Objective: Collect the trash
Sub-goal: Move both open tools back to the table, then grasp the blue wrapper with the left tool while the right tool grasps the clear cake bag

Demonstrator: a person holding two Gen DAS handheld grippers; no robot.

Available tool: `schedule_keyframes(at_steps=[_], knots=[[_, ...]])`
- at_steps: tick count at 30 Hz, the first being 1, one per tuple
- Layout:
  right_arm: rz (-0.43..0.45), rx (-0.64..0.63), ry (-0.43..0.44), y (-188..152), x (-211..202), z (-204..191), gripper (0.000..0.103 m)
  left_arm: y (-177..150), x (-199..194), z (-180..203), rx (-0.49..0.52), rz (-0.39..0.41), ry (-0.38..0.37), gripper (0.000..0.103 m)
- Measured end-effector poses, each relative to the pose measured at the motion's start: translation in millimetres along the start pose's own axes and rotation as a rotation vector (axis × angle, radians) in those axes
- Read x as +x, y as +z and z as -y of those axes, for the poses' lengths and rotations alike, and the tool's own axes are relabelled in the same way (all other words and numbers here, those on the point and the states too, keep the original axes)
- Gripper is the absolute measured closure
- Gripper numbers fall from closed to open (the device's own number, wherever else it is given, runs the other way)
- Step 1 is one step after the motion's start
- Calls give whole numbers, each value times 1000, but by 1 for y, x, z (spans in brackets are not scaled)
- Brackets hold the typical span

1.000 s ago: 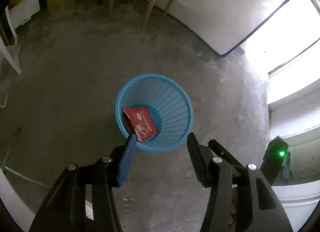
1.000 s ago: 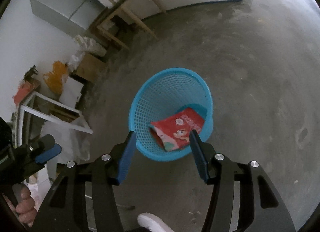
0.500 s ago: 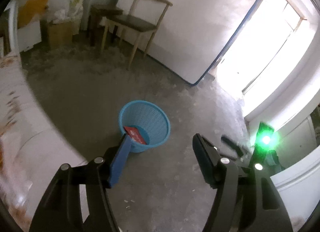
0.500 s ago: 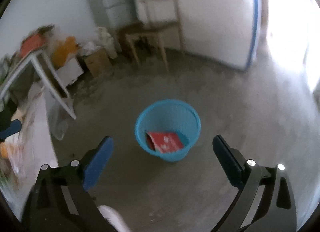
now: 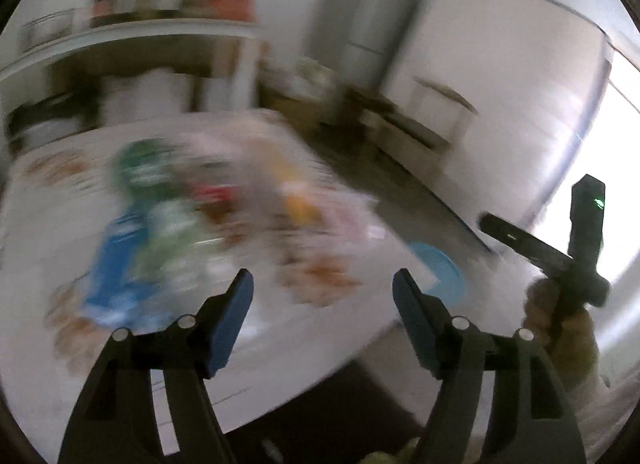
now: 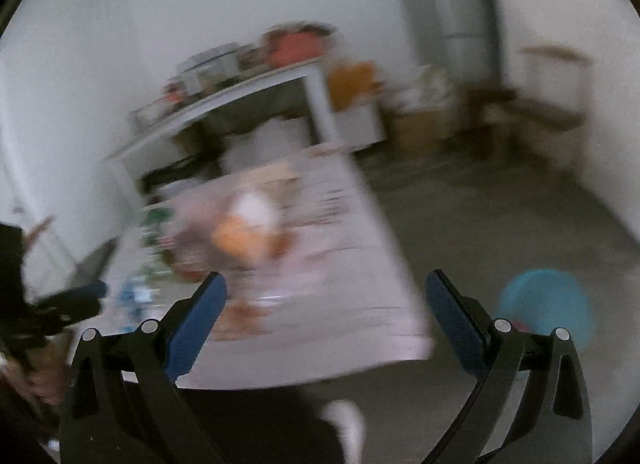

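Left wrist view: heavily blurred. Left gripper with blue-padded fingers spread wide, nothing between them, hovering above a white table strewn with blurred, colourful wrappers: blue, green, red and orange patches, individual pieces impossible to tell apart. Round blue mesh plastic basket on the floor just past the table's right edge, partly hidden by it. Right hand at the far right, clutching the black handle of the other tool.

Right wrist view: equally blurred. Right gripper also spread wide and empty, aimed at the same table; an orange-and-white packet among the litter near the table's middle. Blue basket on the grey concrete floor to the right, well apart from the litter, something red just visible inside.

Likely step: reaching for the next piece of trash. Best done by slowing until the view steadies, choosing one piece at the edge of the heap, lowering with fingers wide either side of it, pinching a raised fold rather than scraping the tabletop. Thin wrappers probably slippery and light: firm closure before lifting, then a short carry to the basket.
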State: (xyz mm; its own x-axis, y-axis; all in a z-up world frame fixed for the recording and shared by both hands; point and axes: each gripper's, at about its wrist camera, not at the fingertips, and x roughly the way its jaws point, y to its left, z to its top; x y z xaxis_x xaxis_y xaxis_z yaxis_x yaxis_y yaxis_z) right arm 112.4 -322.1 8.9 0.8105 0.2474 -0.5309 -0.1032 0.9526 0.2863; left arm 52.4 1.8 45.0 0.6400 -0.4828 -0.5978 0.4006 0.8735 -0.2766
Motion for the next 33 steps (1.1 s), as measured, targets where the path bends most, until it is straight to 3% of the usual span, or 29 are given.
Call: schedule_keyframes(at_steps=[2,5,10,12,16,19,21,28,33], knots=[[-53,-11,113,2,19,-26,7,-9,-11,-28,-62,34,83,32],[-119,-28,211,4,35,-61,8,-19,-7,-53,-107,41,183,32],[-205,-55,282,6,52,-111,11,-28,19,-82,-106,-32,234,32],[-236,-56,286,4,58,-118,13,-29,32,-88,-120,-61,239,38],[-283,-33,272,2,73,-123,18,-36,44,-94,-136,-92,244,49],[-296,-13,252,1,76,-123,20,-40,53,-99,-143,-114,261,66],[-288,-4,219,3,76,-115,21,-45,56,-99,-141,-121,257,82],[-211,49,66,20,77,-75,21,-49,51,-101,-137,-111,248,91],[-243,40,-27,24,108,-56,21,-51,49,-101,-135,-113,250,92]])
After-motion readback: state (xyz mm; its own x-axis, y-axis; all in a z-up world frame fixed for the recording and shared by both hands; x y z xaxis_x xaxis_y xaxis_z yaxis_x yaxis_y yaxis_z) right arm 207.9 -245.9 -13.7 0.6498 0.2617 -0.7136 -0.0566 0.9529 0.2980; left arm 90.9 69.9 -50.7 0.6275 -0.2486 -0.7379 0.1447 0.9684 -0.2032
